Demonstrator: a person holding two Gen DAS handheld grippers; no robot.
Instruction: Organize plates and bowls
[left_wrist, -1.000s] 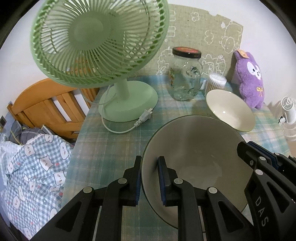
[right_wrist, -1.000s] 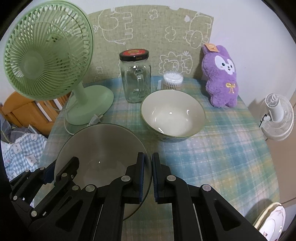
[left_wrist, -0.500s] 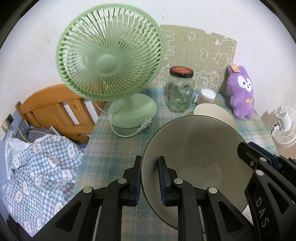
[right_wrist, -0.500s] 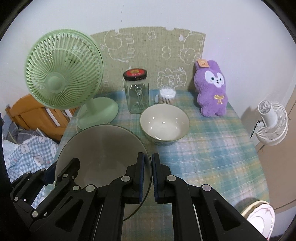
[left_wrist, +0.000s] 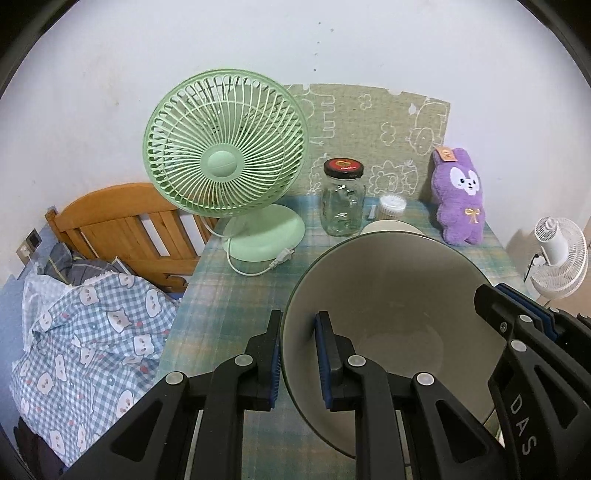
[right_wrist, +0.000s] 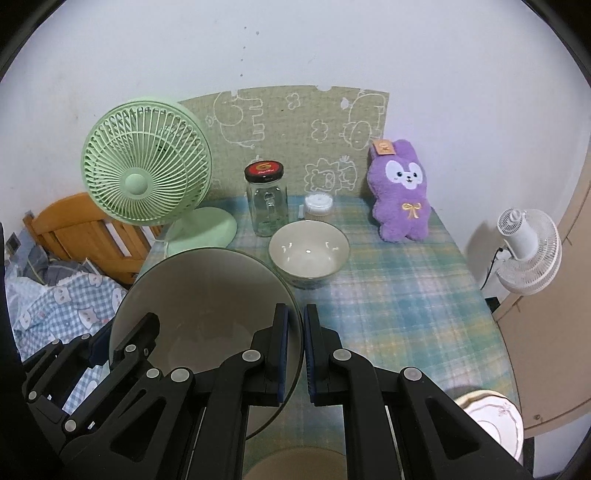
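Observation:
A large grey-beige bowl (left_wrist: 391, 314) hangs tilted above the plaid table (right_wrist: 388, 302), held by both grippers. My left gripper (left_wrist: 300, 356) is shut on its left rim, one finger inside and one outside. My right gripper (right_wrist: 296, 350) is shut on the opposite rim of the same bowl (right_wrist: 207, 302); its tips (left_wrist: 517, 317) show at the right of the left wrist view. A smaller white bowl (right_wrist: 308, 254) stands upright on the table beyond, mostly hidden behind the big bowl in the left wrist view. A white plate (right_wrist: 495, 417) with a patterned rim lies low at the right, off the table.
At the back of the table stand a green desk fan (right_wrist: 147, 184), a glass jar (right_wrist: 266, 203) with a dark lid, a tub of cotton swabs (right_wrist: 318, 206) and a purple plush rabbit (right_wrist: 402, 195). A white fan (right_wrist: 528, 254) is at the right, a wooden bed frame (left_wrist: 122, 229) with checked bedding (left_wrist: 92, 332) at the left.
Both grippers have risen and drawn back with the large bowl between them. The table and the things on it now look smaller and farther off. Both grips are unchanged.

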